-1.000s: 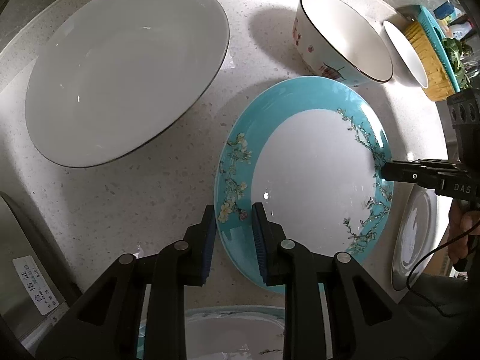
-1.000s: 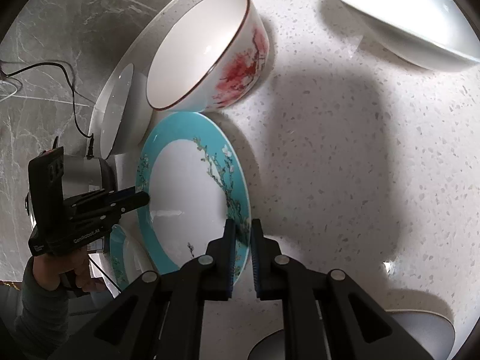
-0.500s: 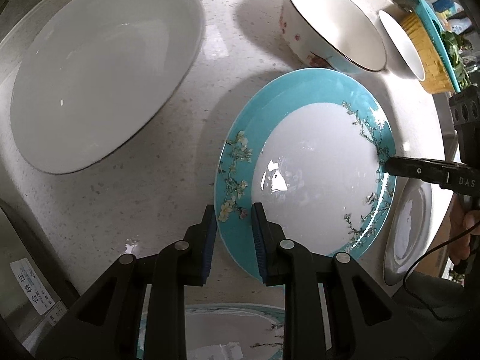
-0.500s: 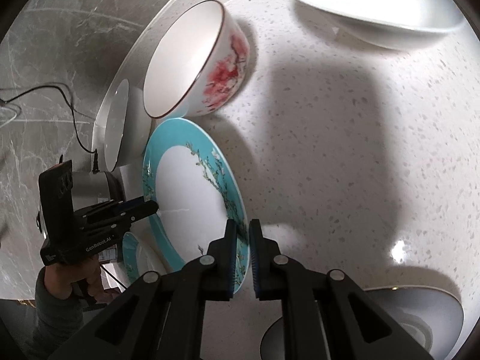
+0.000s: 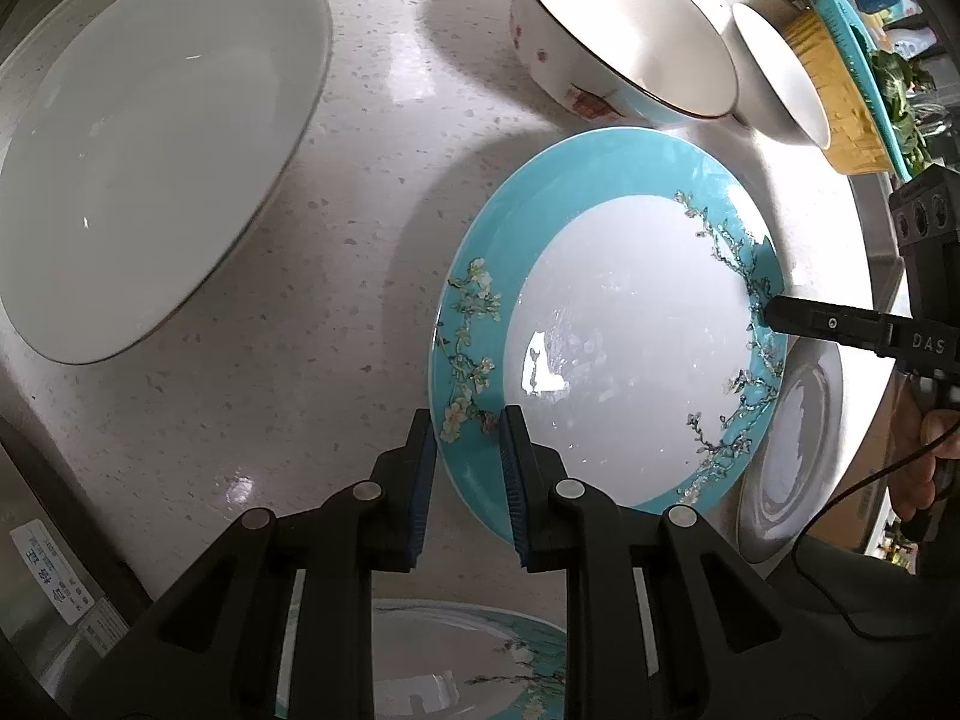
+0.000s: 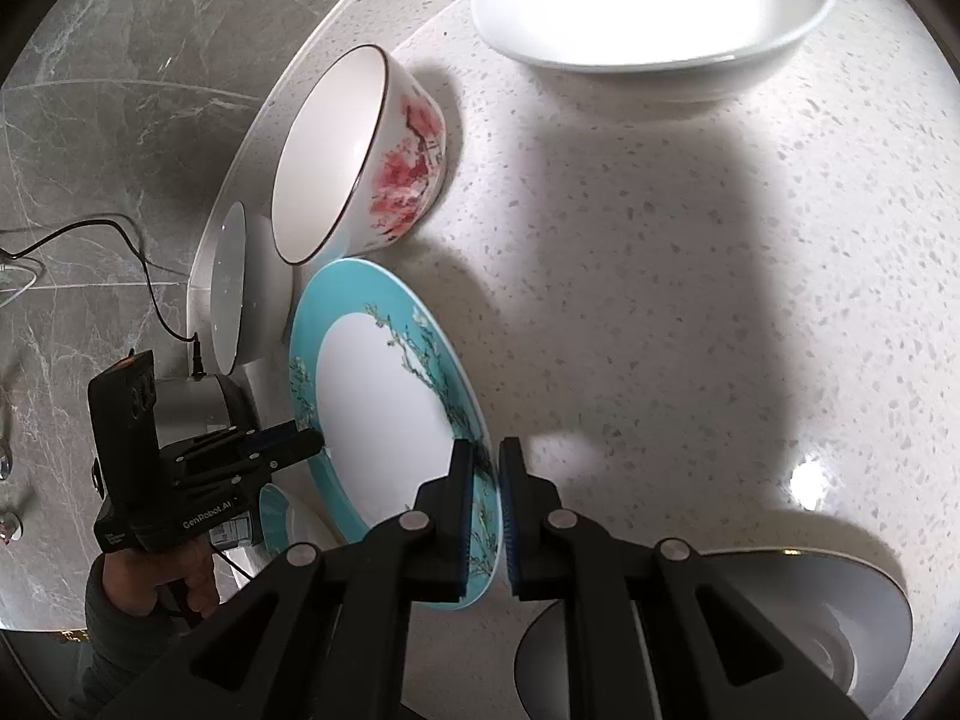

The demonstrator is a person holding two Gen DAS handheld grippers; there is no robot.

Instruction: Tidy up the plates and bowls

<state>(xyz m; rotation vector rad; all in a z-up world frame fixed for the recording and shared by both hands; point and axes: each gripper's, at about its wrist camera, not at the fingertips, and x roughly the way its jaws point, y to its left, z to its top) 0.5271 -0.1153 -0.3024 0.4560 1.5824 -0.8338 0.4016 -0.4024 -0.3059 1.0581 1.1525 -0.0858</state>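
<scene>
Left wrist: looks steeply down, close, over its fingers.
Right wrist: looks obliquely down, close, from the opposite side.
Shared: the teal plate [image 5: 606, 324] [image 6: 384, 414], the speckled counter [image 5: 300, 360] [image 6: 660, 300].

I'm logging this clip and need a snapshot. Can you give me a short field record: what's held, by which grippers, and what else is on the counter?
held item: turquoise plate, lifted off the counter
left gripper: clamped on the plate's rim
right gripper: clamped on the opposite rim
nearby: floral bowl, large white dish, small white bowl
below: second turquoise plate
</scene>
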